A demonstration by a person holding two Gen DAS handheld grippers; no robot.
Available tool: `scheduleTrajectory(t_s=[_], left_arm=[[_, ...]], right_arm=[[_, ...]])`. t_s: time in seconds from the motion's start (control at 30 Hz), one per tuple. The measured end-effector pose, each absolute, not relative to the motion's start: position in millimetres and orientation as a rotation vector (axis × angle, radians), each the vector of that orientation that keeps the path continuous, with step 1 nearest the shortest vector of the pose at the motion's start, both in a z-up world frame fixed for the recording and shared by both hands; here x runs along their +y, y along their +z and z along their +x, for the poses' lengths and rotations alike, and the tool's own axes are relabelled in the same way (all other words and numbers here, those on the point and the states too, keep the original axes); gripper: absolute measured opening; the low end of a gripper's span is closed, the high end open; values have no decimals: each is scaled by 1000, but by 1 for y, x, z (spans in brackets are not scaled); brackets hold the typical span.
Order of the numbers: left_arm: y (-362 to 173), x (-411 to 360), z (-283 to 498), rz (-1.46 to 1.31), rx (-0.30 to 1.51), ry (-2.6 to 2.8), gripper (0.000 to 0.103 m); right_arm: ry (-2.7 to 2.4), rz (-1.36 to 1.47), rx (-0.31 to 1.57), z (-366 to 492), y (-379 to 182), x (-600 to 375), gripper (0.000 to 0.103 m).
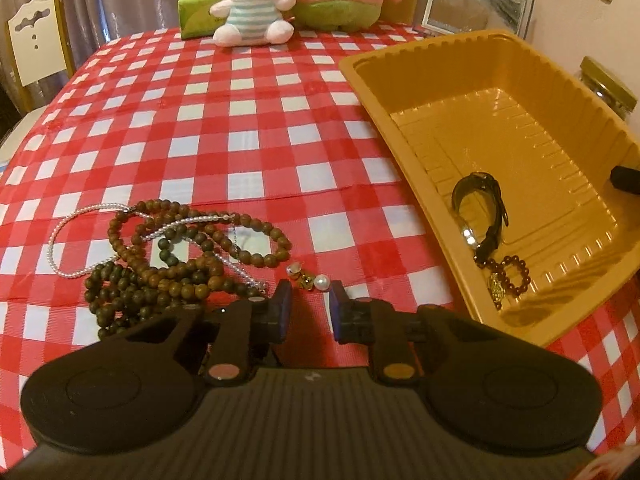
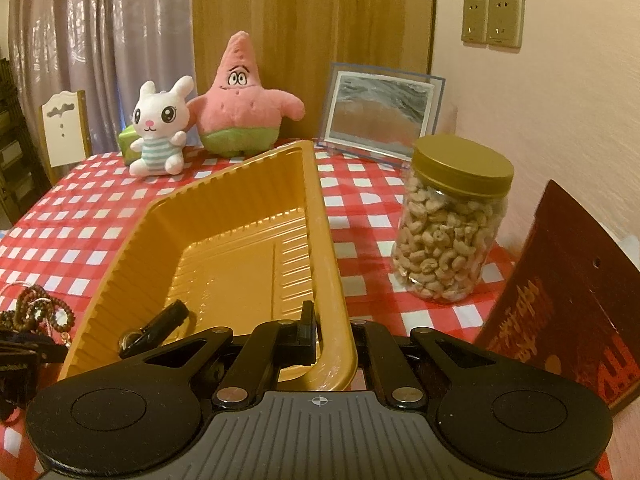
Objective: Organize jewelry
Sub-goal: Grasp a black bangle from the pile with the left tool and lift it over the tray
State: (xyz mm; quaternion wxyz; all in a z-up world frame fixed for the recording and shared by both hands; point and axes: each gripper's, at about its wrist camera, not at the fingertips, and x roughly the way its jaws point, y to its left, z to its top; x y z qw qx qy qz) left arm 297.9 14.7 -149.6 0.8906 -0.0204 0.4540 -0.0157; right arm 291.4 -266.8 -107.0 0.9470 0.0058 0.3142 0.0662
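Observation:
Just past the fingertips of my left gripper (image 1: 310, 300) lies a pair of pearl earrings (image 1: 309, 279) on the checked cloth. Its jaws stand apart with nothing between them. To their left is a heap of brown bead necklaces (image 1: 180, 256), tangled with a thin pearl string (image 1: 76, 236). A gold plastic tray (image 1: 440, 80) on the right holds a black watch (image 1: 486, 208) and a dark bead bracelet (image 1: 506, 276). My right gripper (image 2: 330, 326) is shut on the tray's (image 2: 132, 264) near right wall, one finger inside and the other hidden outside.
At the table's far end sit a white plush rabbit (image 2: 160, 132), a pink star plush (image 2: 240, 100), a green pack (image 1: 198, 10) and a photo frame (image 2: 382, 110). A jar of nuts (image 2: 452, 220) and a red box (image 2: 560, 280) stand right of the tray. A chair (image 1: 36, 44) stands far left.

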Motion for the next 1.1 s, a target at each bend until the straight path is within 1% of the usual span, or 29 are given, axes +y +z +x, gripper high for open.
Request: scheduleTrajectory(t_s=[0.13, 0.3, 0.53, 0.9, 1.1], left_arm=[[-150, 12, 303, -33, 937, -35, 18], [-151, 5, 305, 10, 924, -45, 15], [-145, 3, 298, 34, 905, -46, 15], [-90, -6, 302, -21, 830, -55, 15], [-76, -29, 321, -39, 810, -85, 15]], right_arm=[[139, 11, 638, 295, -108, -265, 5], [139, 13, 642, 298, -108, -264, 5], [135, 16, 643, 300, -109, -262, 5], [90, -3, 647, 302, -107, -246, 5], [91, -5, 642, 308, -104, -235, 4]])
